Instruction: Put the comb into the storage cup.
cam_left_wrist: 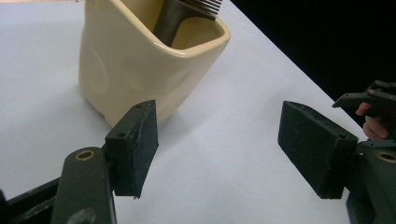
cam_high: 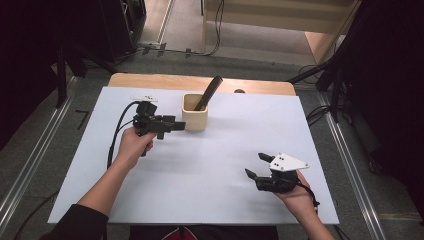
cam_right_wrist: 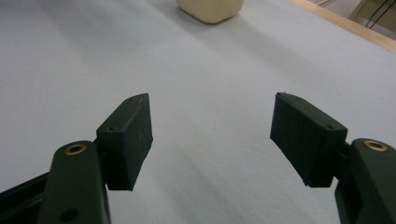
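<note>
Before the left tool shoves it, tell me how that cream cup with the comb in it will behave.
The cream cup looks glossy and glazed, so probably hard, fairly heavy and slippery against flat pads. It stands on smooth white board, so a low push likely slides it. The dark comb leans out well above the rim, so a high push might tip it.

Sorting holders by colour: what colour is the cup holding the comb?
Cream cup; left gripper view shows it best.

Left gripper (cam_high: 176, 124) jaws spread wide; right gripper (cam_high: 256, 165) likewise.
</note>
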A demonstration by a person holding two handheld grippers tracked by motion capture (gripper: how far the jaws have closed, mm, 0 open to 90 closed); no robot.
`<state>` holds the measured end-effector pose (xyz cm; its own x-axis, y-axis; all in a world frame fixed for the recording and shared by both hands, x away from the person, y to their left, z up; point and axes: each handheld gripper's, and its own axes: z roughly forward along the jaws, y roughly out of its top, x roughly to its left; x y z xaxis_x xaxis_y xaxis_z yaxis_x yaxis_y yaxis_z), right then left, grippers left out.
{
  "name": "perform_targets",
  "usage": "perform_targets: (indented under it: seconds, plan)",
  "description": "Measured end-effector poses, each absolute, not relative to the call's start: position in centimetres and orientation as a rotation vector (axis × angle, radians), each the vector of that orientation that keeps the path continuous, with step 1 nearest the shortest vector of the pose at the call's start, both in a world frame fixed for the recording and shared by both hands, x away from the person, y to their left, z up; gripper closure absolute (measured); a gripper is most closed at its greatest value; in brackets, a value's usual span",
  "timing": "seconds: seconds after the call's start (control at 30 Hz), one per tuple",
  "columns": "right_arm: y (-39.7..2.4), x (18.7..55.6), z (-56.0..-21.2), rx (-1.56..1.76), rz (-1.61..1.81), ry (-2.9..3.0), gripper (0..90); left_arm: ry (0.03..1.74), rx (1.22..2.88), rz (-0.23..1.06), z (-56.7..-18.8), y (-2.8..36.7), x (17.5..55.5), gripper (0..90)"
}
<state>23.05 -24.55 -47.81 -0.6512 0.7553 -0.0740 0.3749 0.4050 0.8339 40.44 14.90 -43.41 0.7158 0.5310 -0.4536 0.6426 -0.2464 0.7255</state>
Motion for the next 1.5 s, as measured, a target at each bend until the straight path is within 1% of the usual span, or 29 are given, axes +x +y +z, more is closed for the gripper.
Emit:
perform_targets:
  seconds: [0.17,0.3,0.8,1.5]
  plan:
    - [-24.6,23.1,-47.8,0.964,1.161,2.224,27.7,0.917,1.923,-0.15,-43.5,14.9,39.5,29.8]
    - [-24.6,23.2,-47.9,0.974,1.149,2.238,27.7,0.895,1.936,-0.171,-43.5,15.0,38.6,29.8]
    - [-24.6,23.3,-48.1,0.98,1.147,2.251,27.7,0.85,1.967,-0.139,-44.0,15.4,35.7,28.5]
    - [-24.6,23.4,-48.2,1.002,1.157,2.248,27.4,0.823,2.03,-0.146,-44.7,16.7,32.4,28.0]
